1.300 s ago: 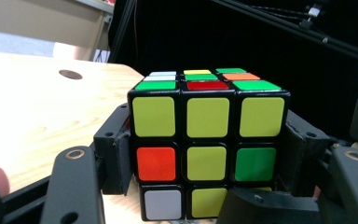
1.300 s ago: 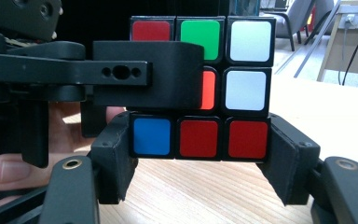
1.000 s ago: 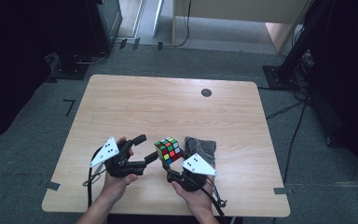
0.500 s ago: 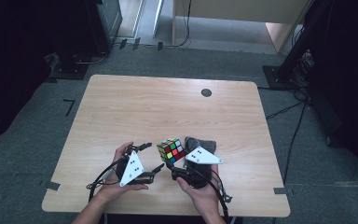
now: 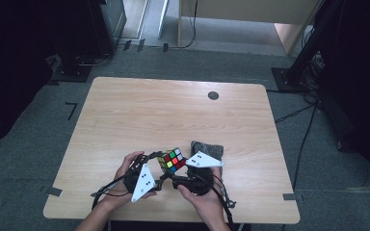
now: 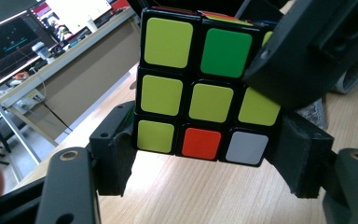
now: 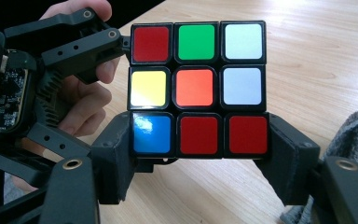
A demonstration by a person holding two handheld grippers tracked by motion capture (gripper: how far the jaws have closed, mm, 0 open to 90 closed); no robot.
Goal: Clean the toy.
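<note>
A scrambled Rubik's cube point(image 5: 172, 160) is held just above the wooden table point(image 5: 173, 110) near its front edge, between both grippers. My right gripper point(image 5: 180, 169) comes from the right and is shut on it; in the right gripper view its pads point(image 7: 116, 149) clamp the bottom row of the cube point(image 7: 198, 88). My left gripper point(image 5: 160, 166) comes from the left. Its jaws have just been closing, and its pads point(image 6: 119, 156) now press on the lowest row of the cube point(image 6: 205, 93).
A grey cloth point(image 5: 209, 148) lies just right of the cube, under the right hand. A black round mark point(image 5: 213, 95) sits far back on the table. The table's front edge point(image 5: 173, 219) is close behind both hands. Cables trail from the grippers.
The left hand has moved right and toward the front edge, up to the cube, and its jaws have closed onto it. The right gripper and the cube have barely moved.
</note>
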